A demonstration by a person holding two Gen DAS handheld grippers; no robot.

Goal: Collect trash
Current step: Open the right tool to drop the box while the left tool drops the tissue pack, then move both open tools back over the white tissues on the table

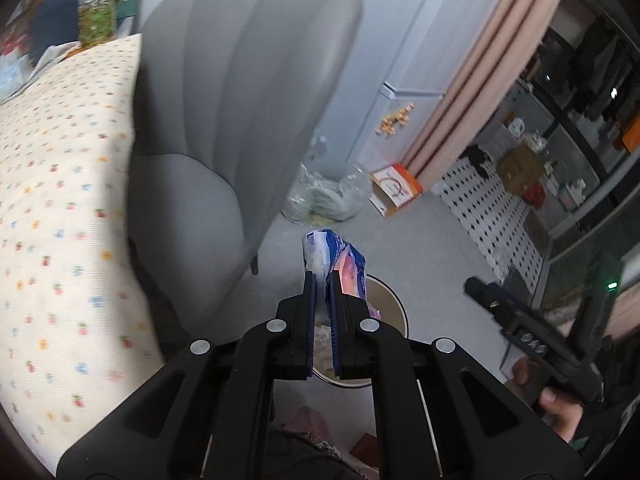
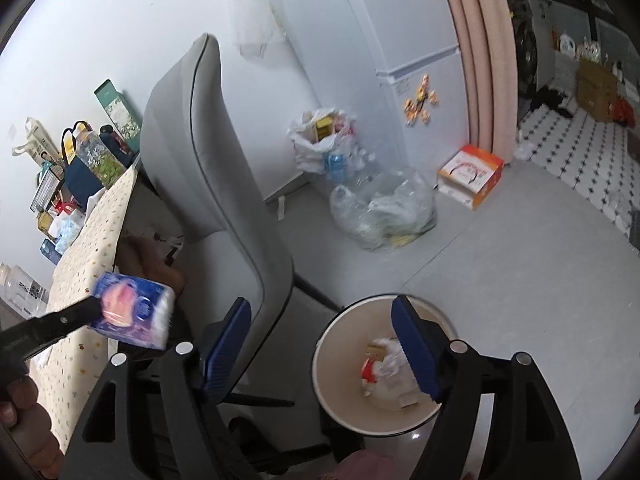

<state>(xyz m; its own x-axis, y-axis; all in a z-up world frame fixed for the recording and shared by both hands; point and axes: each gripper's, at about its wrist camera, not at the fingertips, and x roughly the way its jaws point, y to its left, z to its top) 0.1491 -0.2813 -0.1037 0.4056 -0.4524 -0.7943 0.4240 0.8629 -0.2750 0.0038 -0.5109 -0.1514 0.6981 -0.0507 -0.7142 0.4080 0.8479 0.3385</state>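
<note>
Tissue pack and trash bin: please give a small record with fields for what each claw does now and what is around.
left claw: shut on the tissue pack, held above the floor
right claw: open, empty, over the trash bin
trash bin: round, cream, on the floor, already holds crumpled wrappers
grey chair: beside the bin, next to the floral tablecloth
clear plastic bag: on the floor near the fridge

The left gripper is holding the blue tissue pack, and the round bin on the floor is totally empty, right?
Not quite. The left gripper does hold the blue tissue pack, but the round bin is not empty: the right wrist view shows crumpled white and red trash already lying in its bottom.
</note>
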